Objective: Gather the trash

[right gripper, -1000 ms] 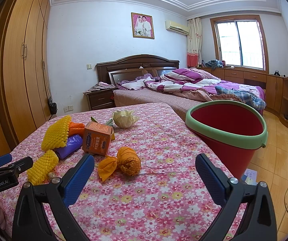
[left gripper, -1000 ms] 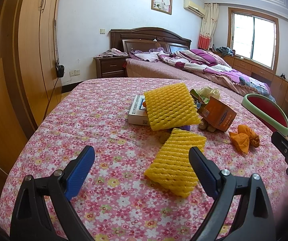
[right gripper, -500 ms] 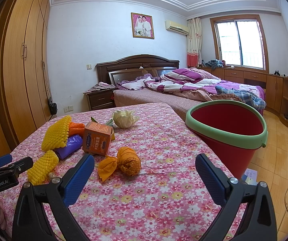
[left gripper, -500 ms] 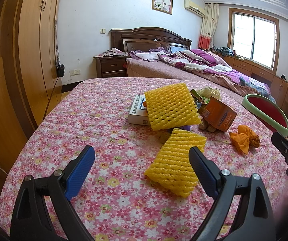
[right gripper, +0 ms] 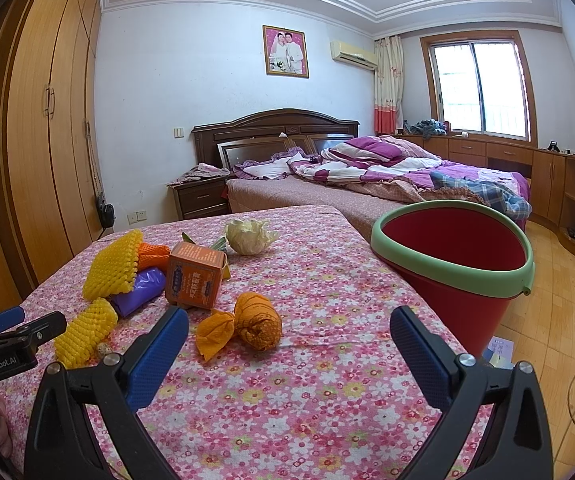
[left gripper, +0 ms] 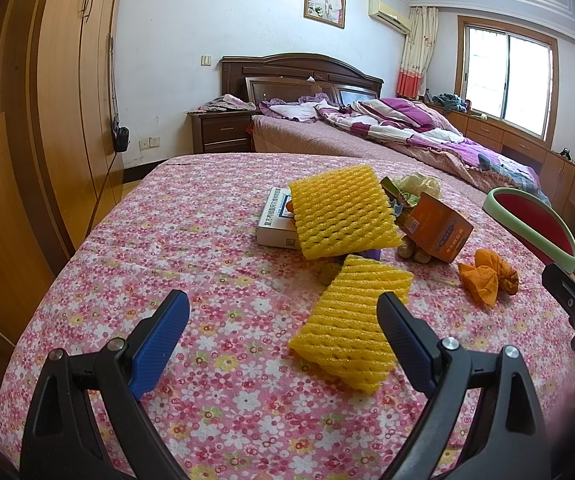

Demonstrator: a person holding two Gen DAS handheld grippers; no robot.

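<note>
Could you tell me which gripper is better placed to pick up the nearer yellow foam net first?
Left. The left gripper is open with the foam net just ahead; the right gripper faces the orange wad.

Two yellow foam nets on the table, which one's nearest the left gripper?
The lower yellow foam net, lying flat on the floral cloth just ahead of the open left gripper. The other foam net sits farther back, propped on the white box.
</note>
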